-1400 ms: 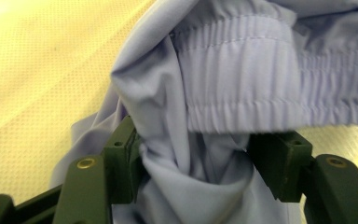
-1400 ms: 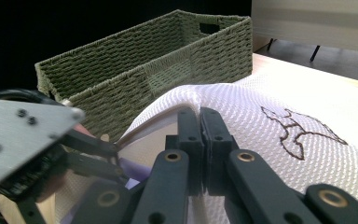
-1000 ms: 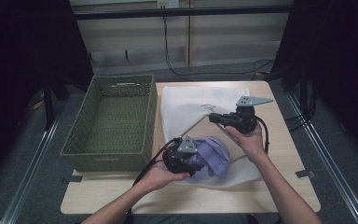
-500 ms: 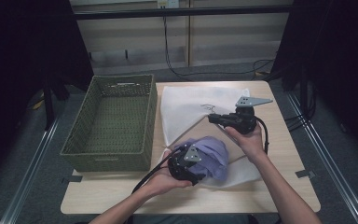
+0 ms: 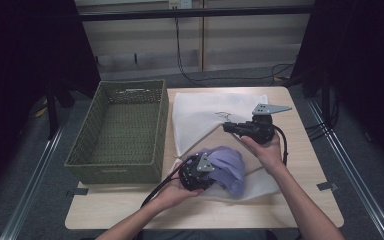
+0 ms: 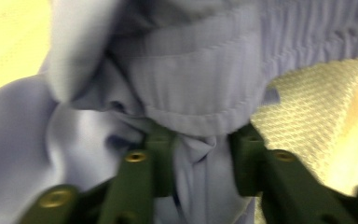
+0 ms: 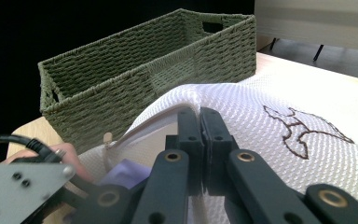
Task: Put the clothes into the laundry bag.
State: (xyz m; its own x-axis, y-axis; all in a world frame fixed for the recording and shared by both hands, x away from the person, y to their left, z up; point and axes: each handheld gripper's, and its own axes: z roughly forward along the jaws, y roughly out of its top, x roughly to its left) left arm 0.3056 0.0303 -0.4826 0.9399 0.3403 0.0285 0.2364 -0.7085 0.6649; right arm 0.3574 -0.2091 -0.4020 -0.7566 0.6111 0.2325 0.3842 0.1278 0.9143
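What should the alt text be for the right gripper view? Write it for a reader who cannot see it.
The right tool pinches the raised edge of a white waffle-weave mesh bag with a dark stitched outline, its jaws closed on the fabric. A green woven rectangular basket stands behind on the wooden table, and crumpled lavender cloth shows under the lifted edge.

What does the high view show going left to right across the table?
Green woven basket → left gripper on the purple garment → right gripper pinching the white mesh bag.

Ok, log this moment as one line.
left gripper: jaws around purple cloth | right gripper: shut on white bag edge, lifted | basket: left of bag
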